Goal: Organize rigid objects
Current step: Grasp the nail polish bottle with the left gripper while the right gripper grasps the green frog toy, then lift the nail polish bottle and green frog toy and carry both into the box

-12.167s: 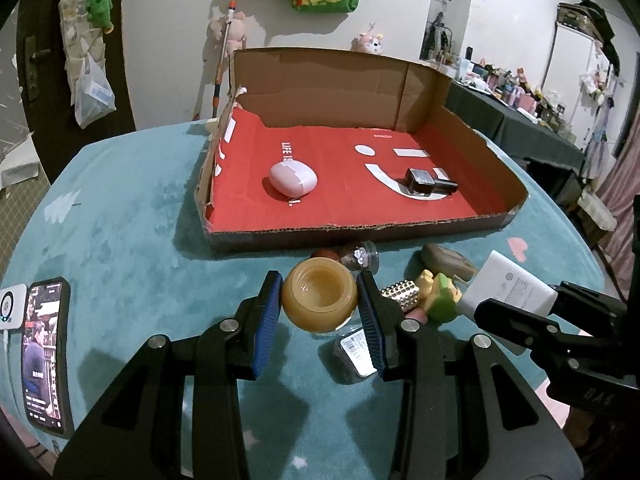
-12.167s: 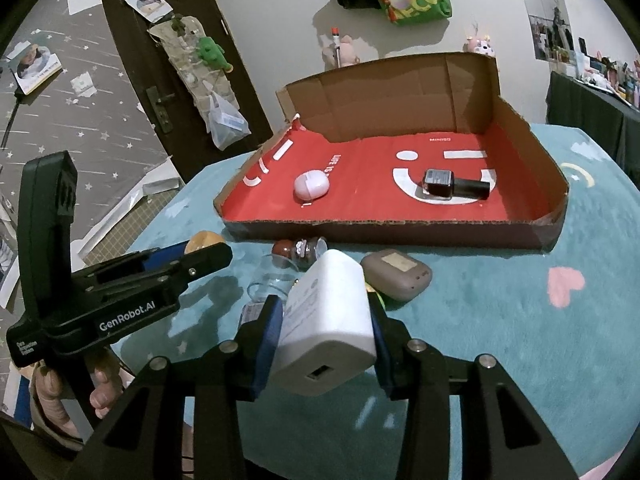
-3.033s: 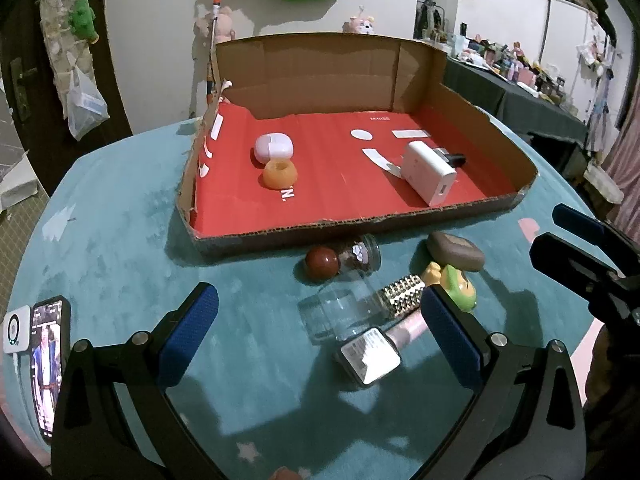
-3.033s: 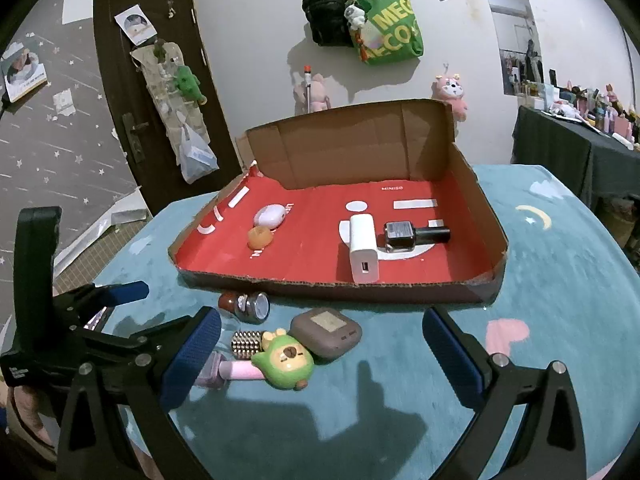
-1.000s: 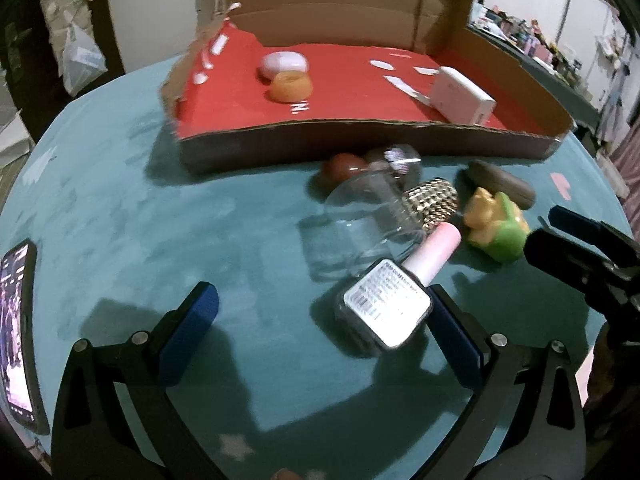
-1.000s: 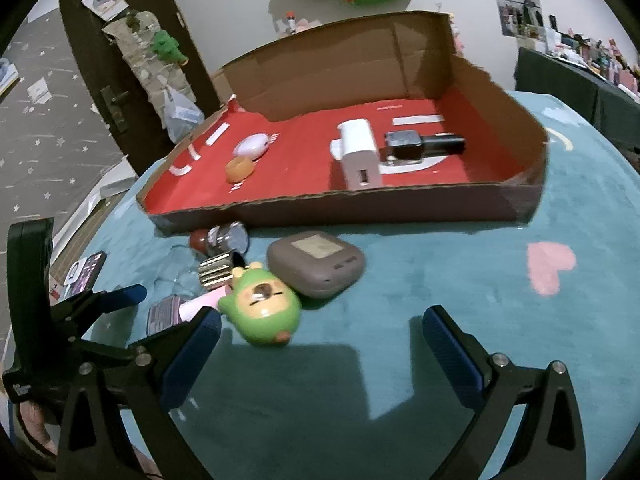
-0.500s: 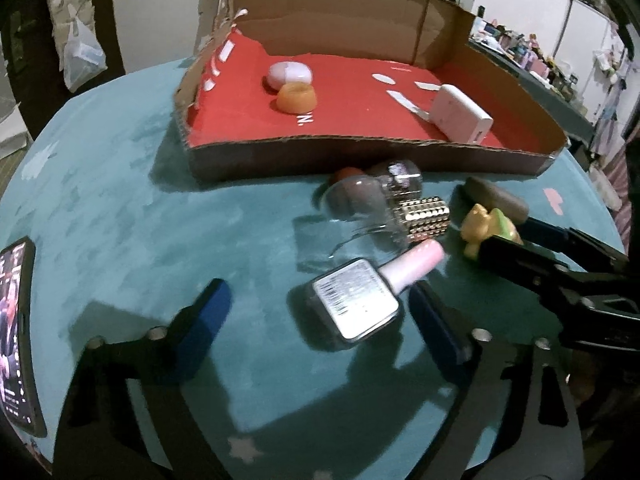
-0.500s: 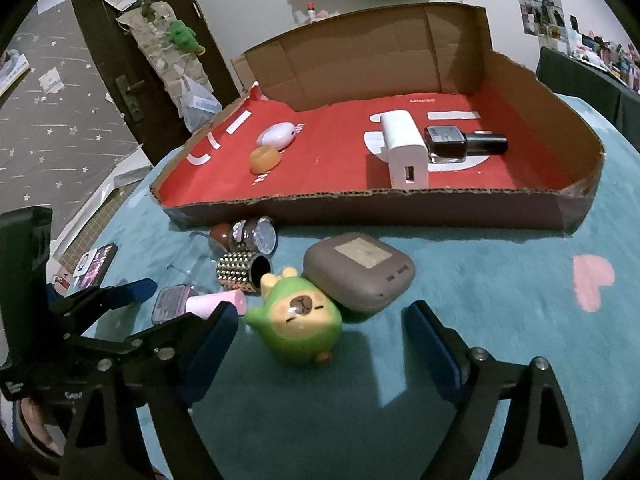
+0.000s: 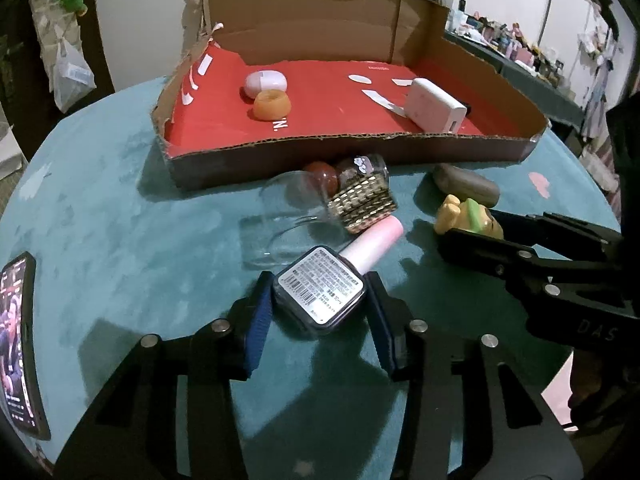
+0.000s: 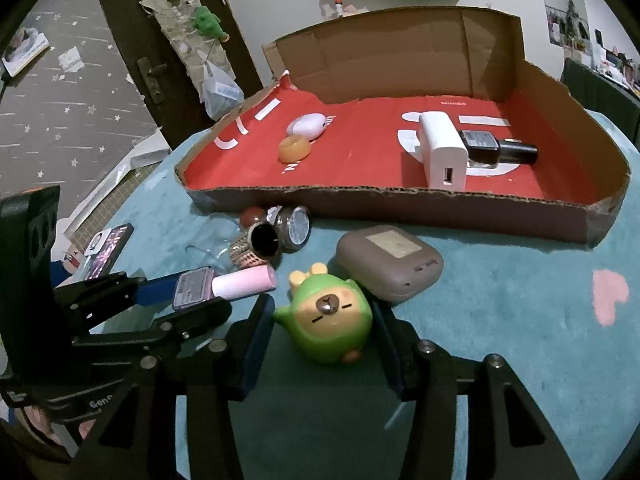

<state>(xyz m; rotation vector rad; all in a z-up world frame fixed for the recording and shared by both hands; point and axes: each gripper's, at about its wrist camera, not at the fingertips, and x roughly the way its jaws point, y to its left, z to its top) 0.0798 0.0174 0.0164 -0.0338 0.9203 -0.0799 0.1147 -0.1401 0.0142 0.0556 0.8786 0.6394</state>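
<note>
At the left edge of the round teal-covered table [image 9: 100,216] a black smartphone [image 9: 18,344] lies face up, well clear of your work. Your left gripper [image 9: 318,314] has just been closing, and its blue pads now sit against both sides of the square dark glass base of the pink-capped nail polish bottle [image 9: 320,286], which lies on its side with the label up; you take it by the flat base because the round cap would slip. Just beyond it lie a clear glass jar [image 9: 280,216] on its side, a gold studded cylinder [image 9: 366,202] and a small red-brown ball [image 9: 320,172], all close under the front wall of the open cardboard box with the red floor [image 9: 360,152]. Inside it a pale pink egg-shaped case [image 9: 266,83] and an orange ring-shaped piece [image 9: 272,105] sit near the left wall, and a white power adapter [image 10: 442,148] and a dark nail polish bottle [image 10: 494,150] toward the right, so each side seems to feed its own end. Your right gripper [image 10: 322,336] has also just been closing around the green bear-faced toy [image 10: 330,322]; its pads touch the toy's flanks. Touching the toy behind lies a grey-brown rounded case [image 10: 390,262], probably next for the box.
</note>
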